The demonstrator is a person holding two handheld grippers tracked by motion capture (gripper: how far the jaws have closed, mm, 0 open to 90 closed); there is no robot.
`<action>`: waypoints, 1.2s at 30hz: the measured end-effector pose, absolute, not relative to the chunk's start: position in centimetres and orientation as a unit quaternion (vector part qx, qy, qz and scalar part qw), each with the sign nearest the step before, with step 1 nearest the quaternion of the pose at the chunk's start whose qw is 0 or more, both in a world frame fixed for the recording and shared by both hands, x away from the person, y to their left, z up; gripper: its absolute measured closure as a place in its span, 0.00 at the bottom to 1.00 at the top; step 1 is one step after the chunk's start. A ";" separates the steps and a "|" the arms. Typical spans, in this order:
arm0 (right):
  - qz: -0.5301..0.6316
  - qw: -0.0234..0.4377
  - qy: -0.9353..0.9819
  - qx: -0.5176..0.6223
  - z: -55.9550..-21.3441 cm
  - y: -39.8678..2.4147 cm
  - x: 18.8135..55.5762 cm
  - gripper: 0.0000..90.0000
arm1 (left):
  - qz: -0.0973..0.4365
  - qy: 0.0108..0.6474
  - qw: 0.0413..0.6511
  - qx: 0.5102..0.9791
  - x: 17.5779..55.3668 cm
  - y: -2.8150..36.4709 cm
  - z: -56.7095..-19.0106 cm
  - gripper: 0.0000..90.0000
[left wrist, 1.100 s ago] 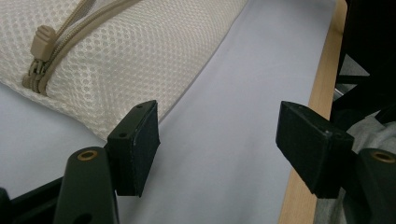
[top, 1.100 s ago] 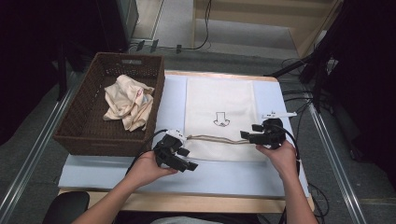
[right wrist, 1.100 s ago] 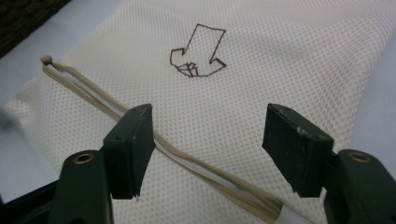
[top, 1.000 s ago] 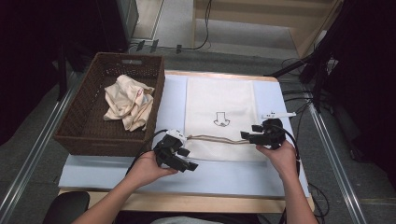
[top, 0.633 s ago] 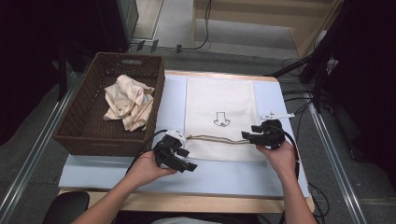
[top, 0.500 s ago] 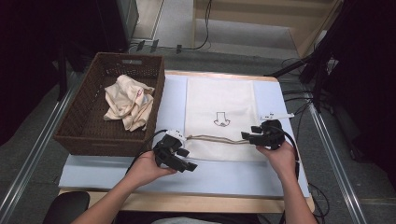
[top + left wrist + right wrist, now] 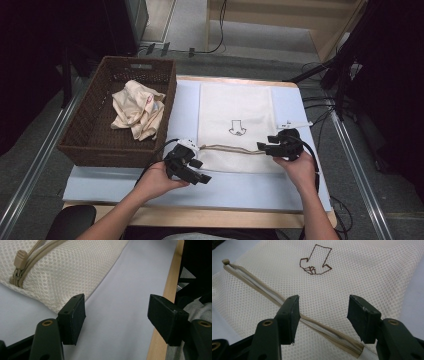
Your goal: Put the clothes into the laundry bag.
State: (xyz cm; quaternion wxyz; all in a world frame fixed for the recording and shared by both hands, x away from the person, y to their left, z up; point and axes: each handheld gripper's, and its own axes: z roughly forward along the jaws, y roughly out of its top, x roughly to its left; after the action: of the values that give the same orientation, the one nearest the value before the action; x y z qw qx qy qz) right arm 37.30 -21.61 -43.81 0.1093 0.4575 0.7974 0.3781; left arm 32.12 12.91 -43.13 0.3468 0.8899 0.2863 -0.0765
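High view: mesh laundry bag (image 7: pixel 236 127) lies flat mid-table on pale blue mat (image 7: pixel 250 187), tan zipper (image 7: pixel 232 148) running left-right across its near part, dark arrow mark (image 7: pixel 237 127) just beyond it. Wicker basket (image 7: pixel 120 117) at left holds crumpled cream cloth (image 7: pixel 137 109). Left gripper (image 7: pixel 192 172) sits near the bag's near-left corner, right gripper (image 7: pixel 267 146) at the zipper's right end. Compared with a second ago, almost nothing has shifted: both hands same spot, bag same lay. Only change is right jaws, which have just been closing a touch from full width and then settled; they stand wide, straddling the zipper without pinching it. Right gripper view confirms: zipper (image 7: pixel 287 315) passes diagonally between and under the jaws, left pad just beside it, no grip, arrow mark (image 7: pixel 315 260) farther off, zipper pull (image 7: pixel 225 262) at far left end. Left gripper view: left jaws moderately wide with nothing between them, over bare mat (image 7: pixel 120 302), bag corner (image 7: pixel 62 272) just beside one pad, zipper pull (image 7: pixel 18 261) visible, wooden table edge (image 7: pixel 162 315) to the right. Judgement: looks like set-up for working the zipper, right side lining up on the track end, left poised to pin fabric or take the pull. No real progress yet; next needs an actual pinch on either side.
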 end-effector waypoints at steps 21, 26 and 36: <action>0.375 0.101 0.804 0.450 -43.8 -21.1 37.6 0.47 | -0.084 0.283 0.345 0.891 31.5 13.2 -42.0 0.32; 0.373 0.101 0.806 0.449 -43.8 -21.0 37.7 0.47 | -0.086 0.278 0.345 0.893 31.2 13.4 -41.4 0.34; 0.377 0.103 0.804 0.448 -43.6 -20.8 37.8 0.47 | -0.079 0.282 0.342 0.893 30.8 13.9 -40.0 0.33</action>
State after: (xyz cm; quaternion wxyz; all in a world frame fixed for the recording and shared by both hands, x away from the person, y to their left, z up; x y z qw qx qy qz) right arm 37.82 -20.83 -43.59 0.1026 0.4485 0.8038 0.3771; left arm 30.78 13.87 -40.03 0.3421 0.8930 0.2816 -0.0792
